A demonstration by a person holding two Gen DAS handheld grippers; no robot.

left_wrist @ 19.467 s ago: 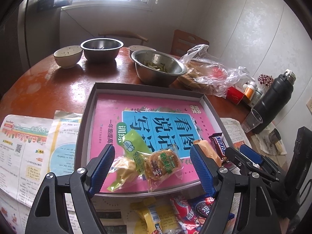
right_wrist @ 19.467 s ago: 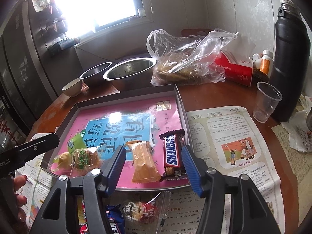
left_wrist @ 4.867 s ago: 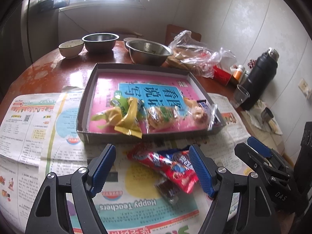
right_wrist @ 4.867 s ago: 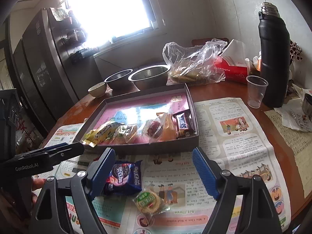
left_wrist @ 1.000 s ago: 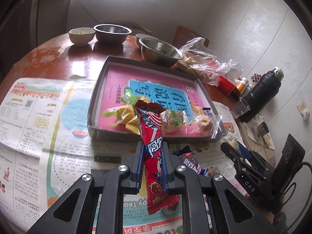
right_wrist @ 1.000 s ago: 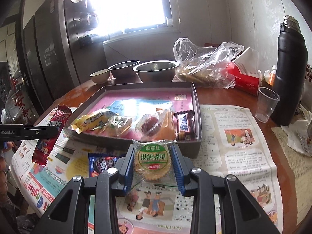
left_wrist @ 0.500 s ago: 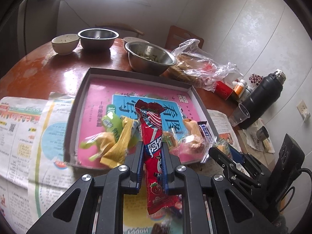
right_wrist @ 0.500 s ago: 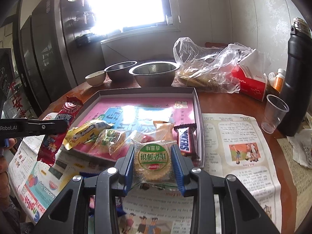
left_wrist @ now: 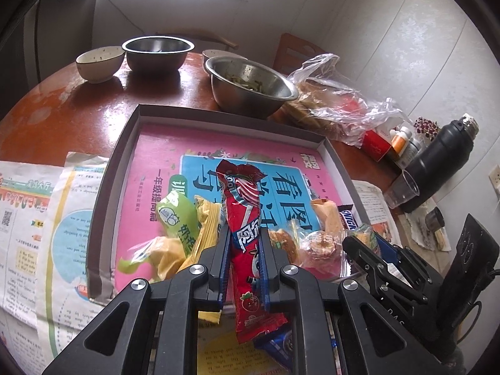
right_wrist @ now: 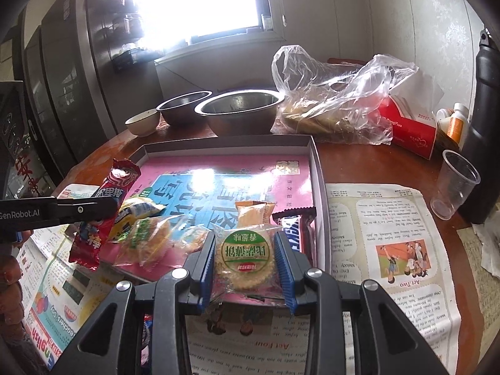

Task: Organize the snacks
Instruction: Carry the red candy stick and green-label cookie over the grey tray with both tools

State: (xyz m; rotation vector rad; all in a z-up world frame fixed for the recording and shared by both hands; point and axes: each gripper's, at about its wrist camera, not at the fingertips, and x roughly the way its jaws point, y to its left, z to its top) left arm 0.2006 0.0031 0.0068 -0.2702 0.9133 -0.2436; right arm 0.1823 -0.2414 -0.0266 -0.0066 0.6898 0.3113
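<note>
A long red snack packet (left_wrist: 243, 218) hangs upright in my left gripper (left_wrist: 243, 247), which is shut on it above the near edge of the grey box lid (left_wrist: 125, 143) with its pink and blue lining. My right gripper (right_wrist: 245, 259) is shut on a round green-labelled biscuit pack (right_wrist: 244, 254), held over the lid's near right corner. Inside the lid lie a green and yellow packets (left_wrist: 181, 222), clear-wrapped biscuits (right_wrist: 147, 237), an orange wafer pack (right_wrist: 253, 212) and a Snickers bar (right_wrist: 297, 228). In the right wrist view the left gripper (right_wrist: 103, 207) holds the red packet (right_wrist: 103, 212) at the left.
Newspaper (right_wrist: 390, 234) covers the near table. Two steel bowls (left_wrist: 250, 84) (left_wrist: 157, 50) and a ceramic bowl (left_wrist: 100, 62) stand behind the lid. A plastic bag (right_wrist: 331, 100), red tissue box (right_wrist: 409, 131), clear cup (right_wrist: 453, 184) and black flask (left_wrist: 437, 162) crowd the right. A blue packet (left_wrist: 275, 343) lies under my left gripper.
Both grippers have carried their packets forward from over the newspaper to above the near part of the lid. Both grips stay the same.
</note>
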